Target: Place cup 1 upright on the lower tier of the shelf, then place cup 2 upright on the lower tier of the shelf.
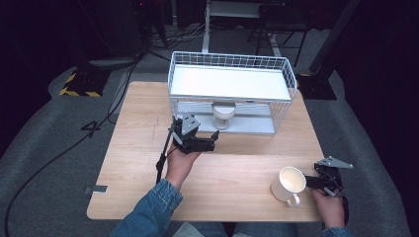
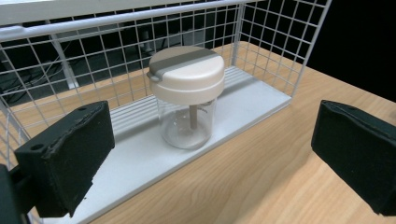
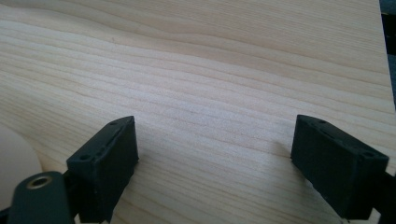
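Note:
A clear jar [image 1: 223,114] with a cream and grey lid stands upright on the lower shelf of a white wire rack [image 1: 284,74] at the table's far side. My left gripper [image 1: 213,140] hovers just in front of that shelf, open, with nothing between its fingers. In the left gripper view the jar [image 2: 187,93] stands beyond my left gripper [image 2: 212,140], inside the rack [image 2: 261,37]. A cream mug [image 1: 289,183] sits near the front right edge. My right gripper [image 1: 310,181] is beside its right side, open. In the right gripper view my right gripper [image 3: 217,135] frames bare wood, with the mug [image 3: 11,158] at the left edge.
The wooden table [image 1: 148,148] is bare to the left and in the middle. The rack's white top shelf [image 1: 227,81] overhangs the jar. Cables and stand legs lie on the grey floor behind the table. The right gripper is close to the table's right edge.

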`<state>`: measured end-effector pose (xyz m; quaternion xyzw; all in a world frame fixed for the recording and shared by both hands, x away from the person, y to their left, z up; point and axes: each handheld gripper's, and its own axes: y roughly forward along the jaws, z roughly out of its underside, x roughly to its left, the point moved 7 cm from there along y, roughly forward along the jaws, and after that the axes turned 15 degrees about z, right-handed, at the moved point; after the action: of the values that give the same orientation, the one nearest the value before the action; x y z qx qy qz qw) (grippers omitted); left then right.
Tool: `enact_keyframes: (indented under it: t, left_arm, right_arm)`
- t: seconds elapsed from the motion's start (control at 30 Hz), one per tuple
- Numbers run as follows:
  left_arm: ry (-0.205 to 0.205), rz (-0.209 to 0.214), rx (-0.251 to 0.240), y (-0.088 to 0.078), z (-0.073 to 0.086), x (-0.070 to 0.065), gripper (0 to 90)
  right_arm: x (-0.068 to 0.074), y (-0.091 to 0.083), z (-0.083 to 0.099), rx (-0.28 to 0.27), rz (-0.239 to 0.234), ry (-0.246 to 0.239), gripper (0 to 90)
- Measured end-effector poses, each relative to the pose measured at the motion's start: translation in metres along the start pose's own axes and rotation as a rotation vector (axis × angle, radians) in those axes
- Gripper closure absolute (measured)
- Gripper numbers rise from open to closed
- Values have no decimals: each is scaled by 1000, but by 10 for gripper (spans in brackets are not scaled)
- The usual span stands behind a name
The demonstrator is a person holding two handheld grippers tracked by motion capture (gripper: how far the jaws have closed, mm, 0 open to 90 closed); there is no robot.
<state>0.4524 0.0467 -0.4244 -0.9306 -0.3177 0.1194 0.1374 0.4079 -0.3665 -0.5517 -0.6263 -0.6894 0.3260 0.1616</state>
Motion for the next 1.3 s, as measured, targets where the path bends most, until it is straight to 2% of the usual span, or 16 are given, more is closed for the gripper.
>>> enact_keyframes:
  t: [0.13, 0.37, 0.6, 0.67, 0.77, 0.83, 0.87, 0.97, 1.0, 1.1, 1.13, 1.17, 1.2, 1.23, 1.3]
  left_arm:
    - [-3, 9, 7, -13, 6, -5, 1]
    - [23, 7, 39, -31, 18, -13, 1]
    - [29, 7, 93, -53, 43, -19, 1]
    - [24, 10, 95, -55, 45, -20, 1]
    - [-14, 27, 109, -62, 60, -18, 1]
    - [-35, 46, 138, -63, 69, -16, 0]
    - [-35, 46, 138, -63, 69, -16, 1]
    - [-53, 39, 174, -67, 85, -12, 1]
    - [-53, 39, 174, -67, 85, -12, 1]
    - [-39, 3, 244, -67, 100, -5, 1]
    - [-39, 3, 244, -67, 100, -5, 1]
    - [-39, -9, 274, -66, 109, -2, 1]
    - [-39, -9, 274, -66, 109, -2, 1]
    - [-50, -16, 304, -64, 118, 1, 1]
    - [-61, -15, 325, -62, 126, 2, 1]
  right_arm:
    - [0, 0, 0, 0, -1, 1, 147]
    - [0, 0, 0, -2, -8, -3, 147]
    - [-2, -2, 3, -2, -23, -13, 142]
    - [-2, -3, 3, -3, -26, -17, 142]
    - [-3, -3, 3, -6, -33, -24, 143]
    - [-3, -4, 3, -2, -41, -29, 144]
    - [-3, -4, 3, -2, -41, -29, 144]
    - [-5, -7, 3, -2, -43, -34, 145]
    - [-5, -7, 3, -2, -43, -34, 145]
    - [-8, -13, 2, -15, -53, -20, 146]
    - [-8, -13, 2, -15, -53, -20, 146]
    - [-9, -17, 1, -23, -60, -17, 146]
    - [-9, -17, 1, -23, -60, -17, 146]
    - [-9, -20, -1, -32, -67, -10, 147]
    - [-10, -23, -3, -37, -71, -8, 147]
